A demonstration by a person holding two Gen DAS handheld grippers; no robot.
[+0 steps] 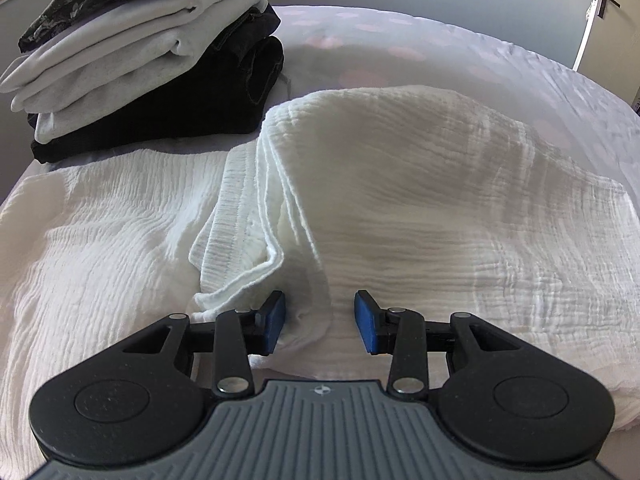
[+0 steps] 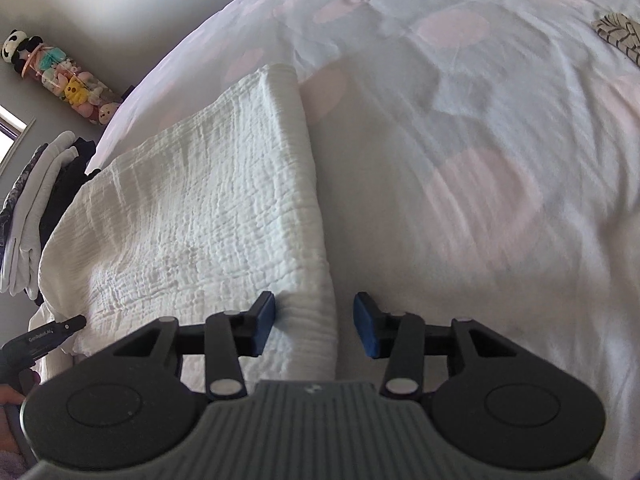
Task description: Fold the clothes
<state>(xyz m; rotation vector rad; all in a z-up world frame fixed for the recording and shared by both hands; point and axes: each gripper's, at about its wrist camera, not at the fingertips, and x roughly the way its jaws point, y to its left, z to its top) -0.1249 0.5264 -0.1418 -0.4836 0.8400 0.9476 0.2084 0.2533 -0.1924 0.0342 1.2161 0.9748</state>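
White crinkled cloth, a muslin-like piece, lies spread on the spotted bed cover, and it is already partly folded: one half is laid over the other, with a bundle of layered hems running up the middle in the left wrist view. So the first fold looks done, and at least one more is needed before it is compact.

Behind it, at the far left of the bed, there's a stack of folded clothes: dark trousers at the bottom, pale pieces above, a patterned one on top. That is finished work, by the look of it.

Now the left gripper, jaws apart, is down at the near edge, straddling a ridge of fabric just beside the hems. The left pad touches the cloth, but the right one stands clear, so no pinch yet.

Over to the right gripper, also standing open, astride the cloth's right-hand folded edge, one pad over the fabric and the other over bare cover. Nothing is clamped there either.

My read: both are lining up to grab the near edge for the next fold. A small striped item lies well away at the far side; whether it is waiting its turn I can't tell.
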